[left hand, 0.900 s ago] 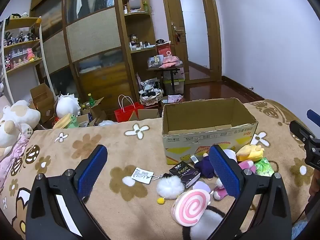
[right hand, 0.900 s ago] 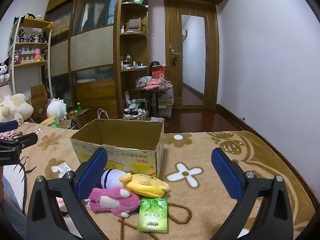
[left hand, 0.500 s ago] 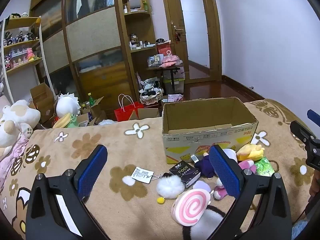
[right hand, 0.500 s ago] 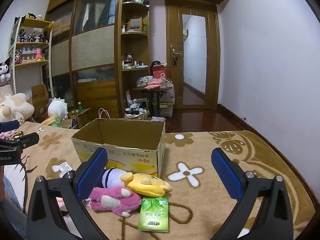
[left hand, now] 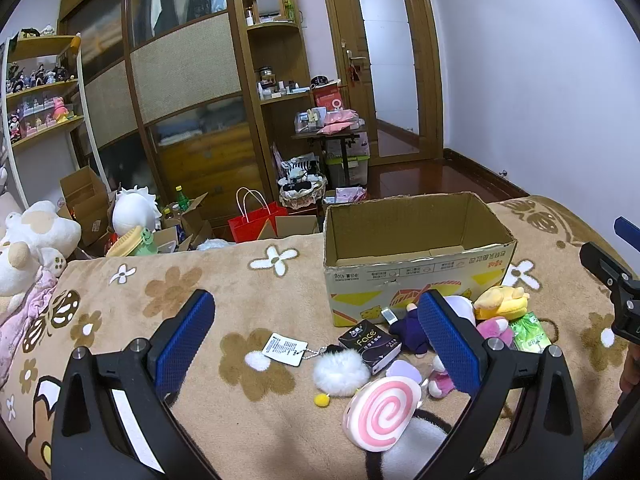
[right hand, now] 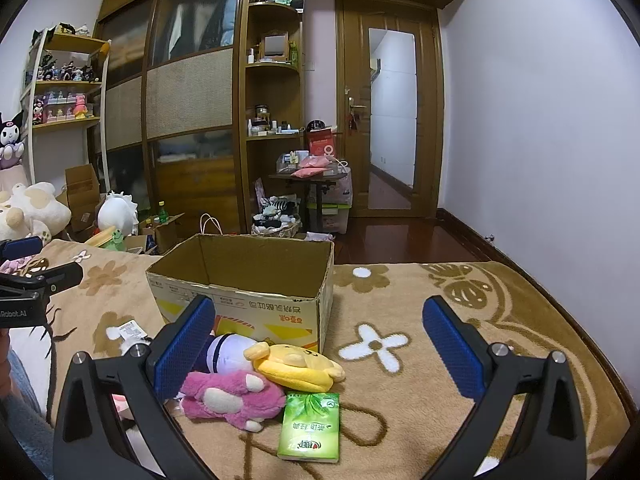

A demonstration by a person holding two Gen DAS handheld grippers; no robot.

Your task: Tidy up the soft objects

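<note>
Your left claw (left hand: 316, 332) is spread wide, its two blue-padded fingers (left hand: 184, 338) well apart with nothing gripped between them. Your right claw (right hand: 318, 336) is spread just as wide and also grips nothing. Both point forward, level, fingers side by side. From the left wrist view, your right claw shows at the right edge; from the right wrist view, your left claw shows at the left edge.
</note>
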